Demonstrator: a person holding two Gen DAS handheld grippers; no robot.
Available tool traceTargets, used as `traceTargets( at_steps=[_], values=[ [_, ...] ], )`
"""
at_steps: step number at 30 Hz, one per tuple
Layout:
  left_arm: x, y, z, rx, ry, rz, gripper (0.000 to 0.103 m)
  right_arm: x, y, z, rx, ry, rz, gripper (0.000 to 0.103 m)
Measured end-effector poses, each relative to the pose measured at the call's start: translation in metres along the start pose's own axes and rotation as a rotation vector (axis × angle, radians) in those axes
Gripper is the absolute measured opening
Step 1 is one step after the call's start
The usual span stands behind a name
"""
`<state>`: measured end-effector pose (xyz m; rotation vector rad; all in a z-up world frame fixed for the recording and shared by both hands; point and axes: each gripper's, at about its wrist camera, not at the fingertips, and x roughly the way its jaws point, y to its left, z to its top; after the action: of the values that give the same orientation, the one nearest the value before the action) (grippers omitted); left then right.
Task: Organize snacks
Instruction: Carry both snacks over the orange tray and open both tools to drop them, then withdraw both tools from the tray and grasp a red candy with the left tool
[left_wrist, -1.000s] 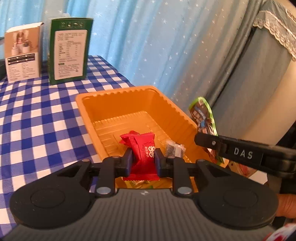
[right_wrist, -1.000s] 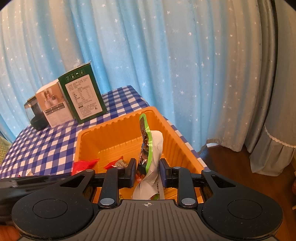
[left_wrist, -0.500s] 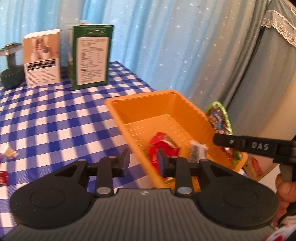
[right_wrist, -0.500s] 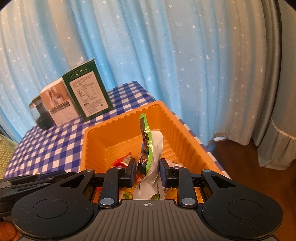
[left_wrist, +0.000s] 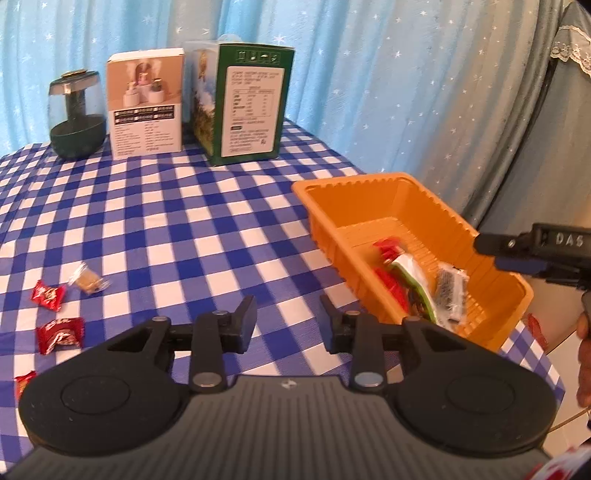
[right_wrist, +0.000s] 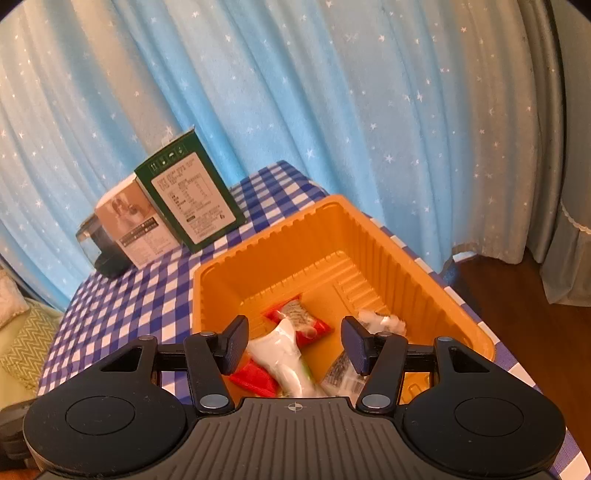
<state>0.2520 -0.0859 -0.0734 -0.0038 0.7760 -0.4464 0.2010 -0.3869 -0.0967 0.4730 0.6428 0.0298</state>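
tray (right_wrist: 388, 236) fuller, both grippers emptied

I am in a home, in a lived-in room: star-printed blue curtains (right_wrist: 295, 110) hang behind my counter (left_wrist: 166, 229), which wears a blue-and-white checked cloth. A wooden floor (right_wrist: 517, 306), a lace-trimmed grey drape (right_wrist: 569, 236) and a zigzag-patterned cushion (right_wrist: 27, 339) sit alongside.

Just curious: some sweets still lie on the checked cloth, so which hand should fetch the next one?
Probably the left tool: it's open and faces the loose red candies. The right tool, also open, hangs over the orange tray.
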Motion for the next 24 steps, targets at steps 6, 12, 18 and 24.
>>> traceTargets(
  at_steps=[6, 12, 18, 24],
  values=[
    [-0.009, 0.018, -0.006, -0.017, -0.002, 0.036, 0.032, 0.000, 0.019, -0.004, -0.053, -0.005, 0.017, 0.056],
    [-0.027, 0.044, -0.014, -0.060, -0.015, 0.084, 0.032, 0.005, 0.061, -0.019, -0.164, -0.007, 0.080, 0.056],
    [-0.045, 0.073, -0.023, -0.092, -0.028, 0.139, 0.035, 0.018, 0.099, -0.034, -0.233, 0.025, 0.141, 0.056],
    [-0.059, 0.102, -0.039, -0.136, -0.016, 0.197, 0.041, 0.032, 0.132, -0.044, -0.281, 0.044, 0.181, 0.056]
  ],
)
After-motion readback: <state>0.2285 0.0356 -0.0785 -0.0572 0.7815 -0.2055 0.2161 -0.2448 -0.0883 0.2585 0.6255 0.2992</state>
